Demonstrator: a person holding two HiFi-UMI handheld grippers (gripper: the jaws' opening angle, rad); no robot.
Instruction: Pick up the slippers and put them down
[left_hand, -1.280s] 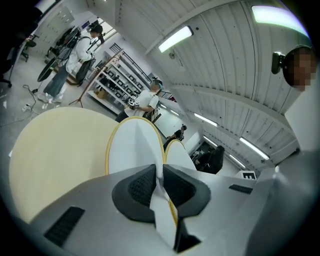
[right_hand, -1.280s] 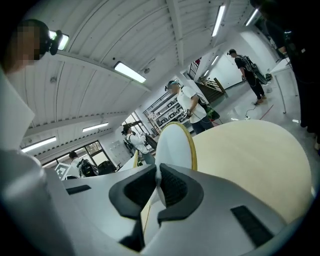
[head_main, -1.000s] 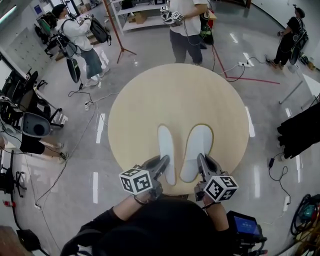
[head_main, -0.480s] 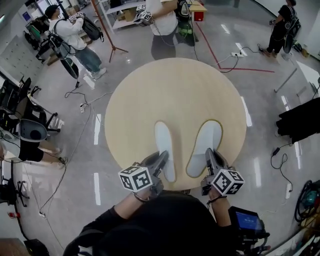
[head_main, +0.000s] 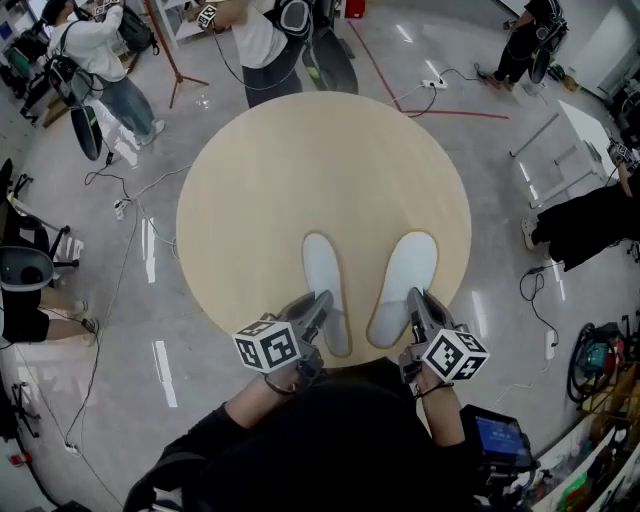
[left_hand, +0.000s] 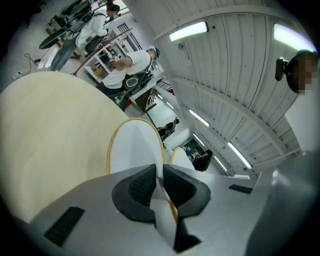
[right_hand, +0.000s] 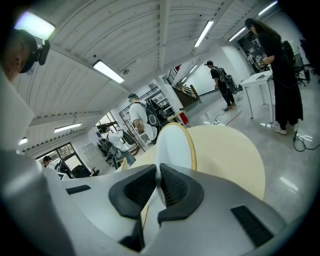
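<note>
Swung outward: right slipper (head_main: 403, 285); right gripper (right_hand: 158, 175) clamp visible only gripper view.

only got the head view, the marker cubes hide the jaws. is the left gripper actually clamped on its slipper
Observer: Yes. The left gripper view shows the left gripper with its pads pressed shut on the thin near edge of the left slipper.
Operator: and the other side
Observer: The same. In the right gripper view, the right gripper is shut on the near edge of the right slipper.
Operator: what's that dark shape at my right edge
Observer: The right gripper view shows a person in black standing at a white desk beyond the table.
</note>
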